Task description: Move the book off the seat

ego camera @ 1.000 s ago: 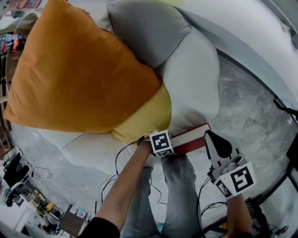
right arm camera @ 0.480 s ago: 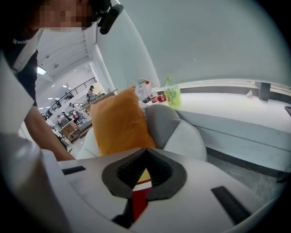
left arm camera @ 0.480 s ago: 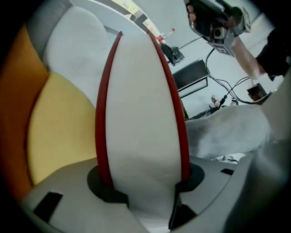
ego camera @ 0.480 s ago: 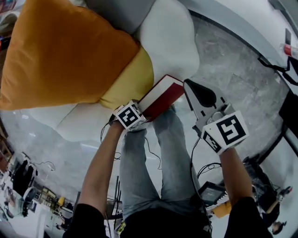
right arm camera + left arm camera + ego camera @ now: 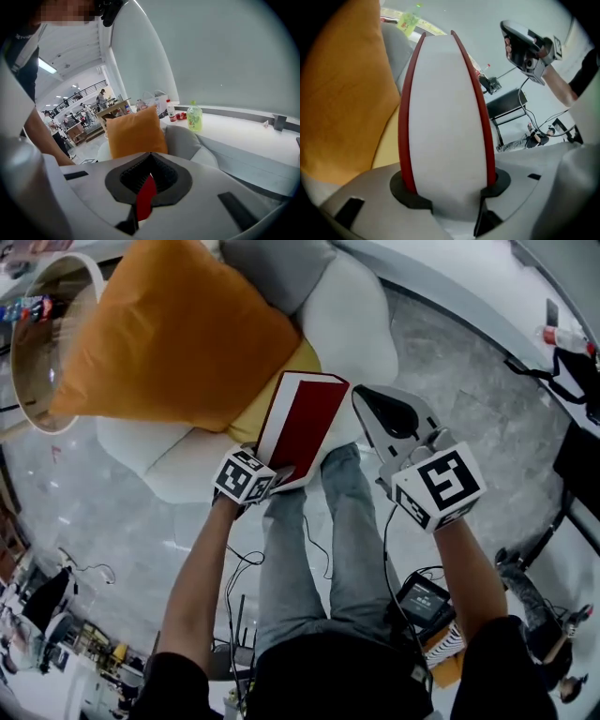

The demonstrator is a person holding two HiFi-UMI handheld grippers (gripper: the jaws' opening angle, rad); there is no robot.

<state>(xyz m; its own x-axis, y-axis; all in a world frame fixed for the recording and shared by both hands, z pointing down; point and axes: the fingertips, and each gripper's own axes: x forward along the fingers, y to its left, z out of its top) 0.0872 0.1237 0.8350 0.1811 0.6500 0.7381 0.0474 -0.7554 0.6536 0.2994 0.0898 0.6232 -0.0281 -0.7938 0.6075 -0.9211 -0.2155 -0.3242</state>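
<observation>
Book (image 5: 302,423) has just lifted clear of the seat (image 5: 352,320) at twelve o'clock, clenched in my left gripper (image 5: 278,476). My right gripper (image 5: 384,413), at three o'clock, is closed on nothing. Only setting it down seems left.

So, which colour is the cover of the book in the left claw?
Red; the book shows its cover best in the head view.

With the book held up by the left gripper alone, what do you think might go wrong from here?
The left gripper clamps the book only at one end, so the long free part may pivot or slip out. The book is also close to the right gripper and the orange cushion; a swing might knock either.
</observation>
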